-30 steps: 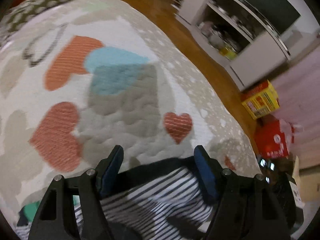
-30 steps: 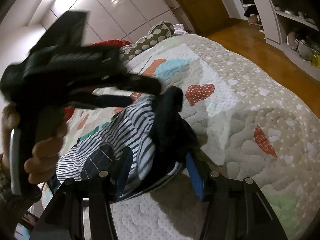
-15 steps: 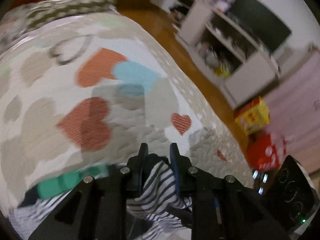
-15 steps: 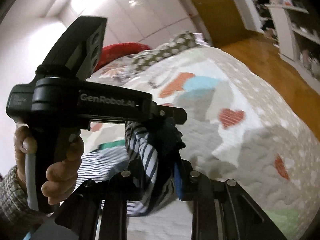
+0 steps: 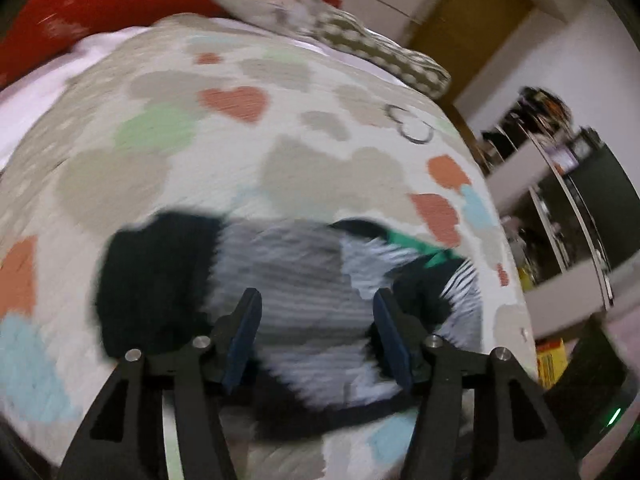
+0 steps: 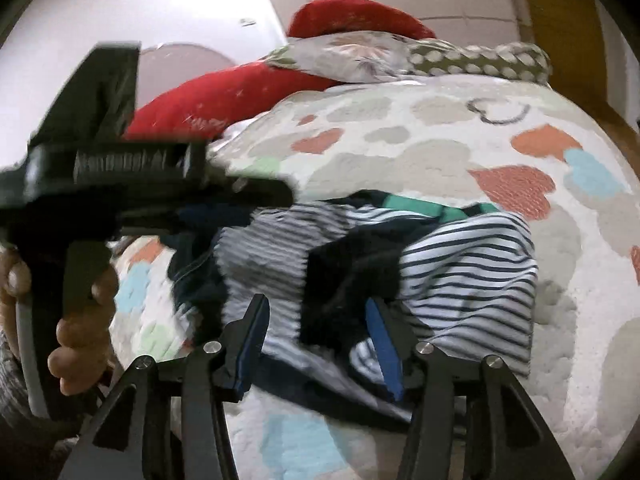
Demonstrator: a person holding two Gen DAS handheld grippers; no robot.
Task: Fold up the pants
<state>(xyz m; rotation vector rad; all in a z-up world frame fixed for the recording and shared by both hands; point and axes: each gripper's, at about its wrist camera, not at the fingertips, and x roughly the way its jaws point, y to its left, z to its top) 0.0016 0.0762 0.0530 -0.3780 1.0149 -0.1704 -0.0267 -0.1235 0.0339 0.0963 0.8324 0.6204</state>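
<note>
Left wrist view. The left gripper [image 5: 316, 320] hangs over the pants [image 5: 288, 280] with its jaws spread wide and nothing between them. The pants — striped, with dark patches and a green band — lie bunched on the quilt [image 5: 200, 152], which is printed with hearts. The picture is blurred, so the lie of each fold cannot be read. Behind the quilt are a red pillow [image 5: 100, 4] and a dotted pillow [image 5: 384, 56]; shelves [image 5: 560, 216] and a wooden door [image 5: 472, 28] stand at the right.

Right wrist view. The right gripper [image 6: 316, 332] is likewise spread apart and empty, just above the near edge of the pants [image 6: 460, 276]. The left gripper [image 6: 132, 192] shows from the side, held in the person's left hand [image 6: 76, 320]. The garment looks doubled over but rumpled — judged, one fold is laid and released. The next move calls for a fresh grasp at an edge, then smoothing or a second fold.
</note>
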